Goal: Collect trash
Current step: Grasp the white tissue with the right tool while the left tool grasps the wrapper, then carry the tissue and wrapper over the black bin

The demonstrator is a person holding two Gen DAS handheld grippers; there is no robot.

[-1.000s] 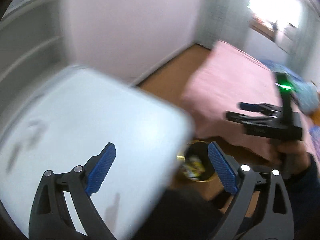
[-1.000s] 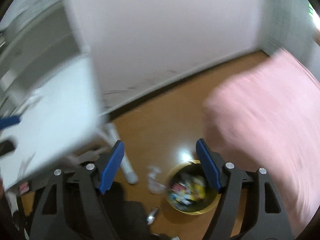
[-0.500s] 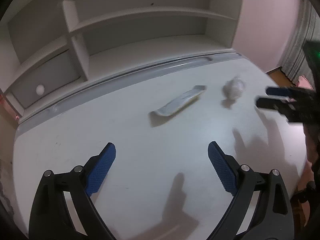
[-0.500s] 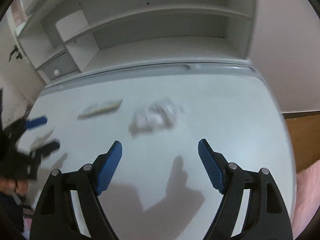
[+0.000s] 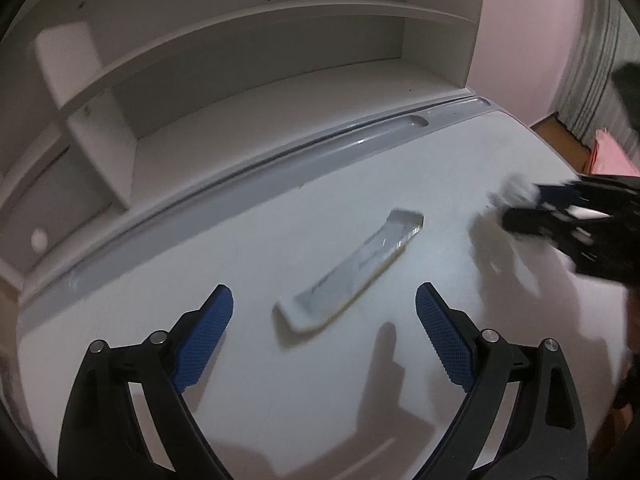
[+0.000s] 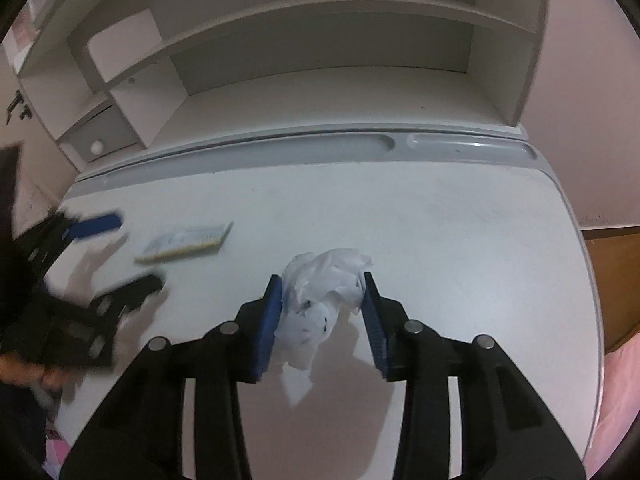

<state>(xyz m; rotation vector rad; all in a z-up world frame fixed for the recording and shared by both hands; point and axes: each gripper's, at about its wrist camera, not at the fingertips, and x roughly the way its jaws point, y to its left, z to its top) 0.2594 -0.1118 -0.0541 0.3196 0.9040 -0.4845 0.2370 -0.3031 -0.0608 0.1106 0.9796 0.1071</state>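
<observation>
Right now the right gripper (image 6: 323, 306) has just been closing its jaws, and a crumpled white tissue (image 6: 320, 300) sits between the blue pads, which touch it on both sides on the white desk (image 6: 440, 240). Just left, the left gripper (image 5: 324, 332) hovers with jaws wide apart and nothing in them, a long flat wrapper (image 5: 356, 272) lying on the desk ahead of it. Beyond both, a grey pen groove (image 6: 304, 146), then the white shelf unit (image 6: 320, 80).

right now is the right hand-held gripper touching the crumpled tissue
Touching. The right wrist view shows the right hand-held gripper with both blue pads against the sides of the crumpled tissue, no gap visible; its jaws have just been closing around it.
</observation>
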